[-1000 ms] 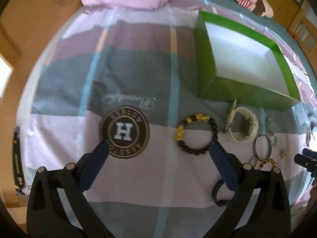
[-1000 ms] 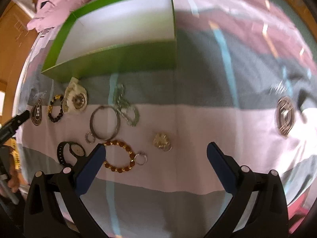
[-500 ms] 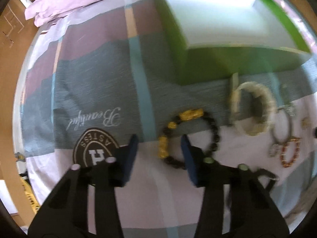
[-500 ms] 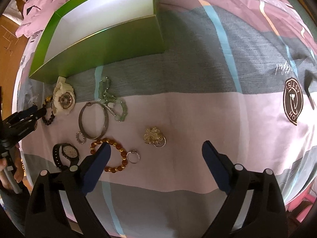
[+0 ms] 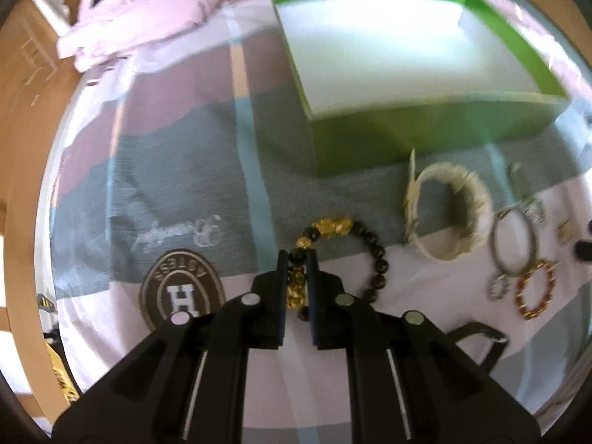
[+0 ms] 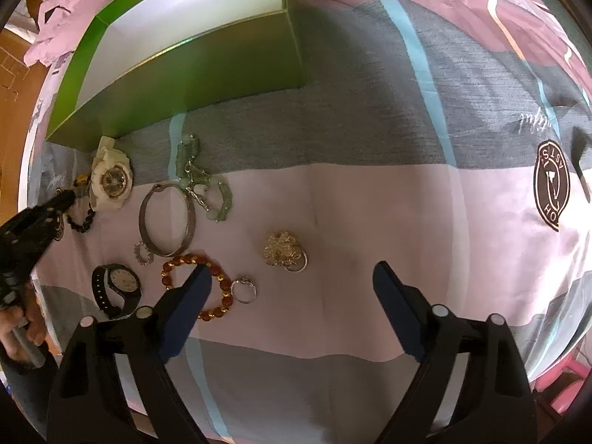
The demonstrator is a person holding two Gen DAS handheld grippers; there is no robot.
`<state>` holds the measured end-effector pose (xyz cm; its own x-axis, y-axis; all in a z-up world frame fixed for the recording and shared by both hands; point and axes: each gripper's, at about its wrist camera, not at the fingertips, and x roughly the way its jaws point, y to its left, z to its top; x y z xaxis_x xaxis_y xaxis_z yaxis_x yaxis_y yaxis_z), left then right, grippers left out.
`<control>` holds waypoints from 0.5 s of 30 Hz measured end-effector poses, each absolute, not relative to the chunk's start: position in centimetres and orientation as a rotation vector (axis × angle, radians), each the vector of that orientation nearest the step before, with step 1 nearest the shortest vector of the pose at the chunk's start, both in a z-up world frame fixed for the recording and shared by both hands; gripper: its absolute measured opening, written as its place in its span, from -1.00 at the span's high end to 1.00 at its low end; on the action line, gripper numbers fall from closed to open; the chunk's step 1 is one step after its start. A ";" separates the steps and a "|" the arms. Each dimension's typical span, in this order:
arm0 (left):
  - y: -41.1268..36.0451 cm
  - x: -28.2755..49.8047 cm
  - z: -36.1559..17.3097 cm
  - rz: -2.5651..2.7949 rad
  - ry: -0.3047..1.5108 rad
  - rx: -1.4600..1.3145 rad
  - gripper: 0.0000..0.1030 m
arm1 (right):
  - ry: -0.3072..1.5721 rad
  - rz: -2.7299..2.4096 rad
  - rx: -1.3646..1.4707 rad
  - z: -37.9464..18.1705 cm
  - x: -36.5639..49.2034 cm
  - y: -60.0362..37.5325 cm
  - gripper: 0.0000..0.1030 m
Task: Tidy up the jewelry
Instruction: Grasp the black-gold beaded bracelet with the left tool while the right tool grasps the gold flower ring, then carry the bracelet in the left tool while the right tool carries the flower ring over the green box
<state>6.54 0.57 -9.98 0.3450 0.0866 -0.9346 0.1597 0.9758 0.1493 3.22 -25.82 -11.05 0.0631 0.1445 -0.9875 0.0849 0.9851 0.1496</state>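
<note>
My left gripper [image 5: 296, 259] is shut on the black and gold bead bracelet [image 5: 377, 251], which lies on the striped bedspread; it also shows in the right wrist view [image 6: 63, 198]. The green box [image 5: 425, 133] with a white inside stands open behind it. My right gripper [image 6: 292, 277] is open and empty above a gold brooch [image 6: 283, 249]. Beside it lie an amber bead bracelet [image 6: 218, 288], a small ring [image 6: 243, 290], a silver bangle [image 6: 166, 218], a jade chain [image 6: 199, 181], a cream watch [image 6: 111, 181] and a black watch [image 6: 116, 283].
A round brown logo patch [image 5: 183, 288] is printed on the bedspread left of my left gripper. Pink bedding [image 5: 148, 11] is bunched at the far left. A wooden floor [image 5: 22, 111] lies past the bed's left edge. The green box also shows in the right wrist view [image 6: 192, 74].
My left gripper has moved forward and down and closed on the black and gold bracelet. My right gripper has dropped closer to the jewelry and stayed open.
</note>
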 end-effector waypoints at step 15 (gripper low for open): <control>1.2 5.2 -8.1 -0.073 1.172 0.191 0.82 | 1.495 -0.044 -0.020 -14.4 4.3 -22.8 0.58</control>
<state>5.19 1.25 -8.11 0.3879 0.0426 -0.9207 0.1565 0.9814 0.1114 4.35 -22.80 -14.42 0.0753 -0.0416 -0.9963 0.0171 0.9990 -0.0404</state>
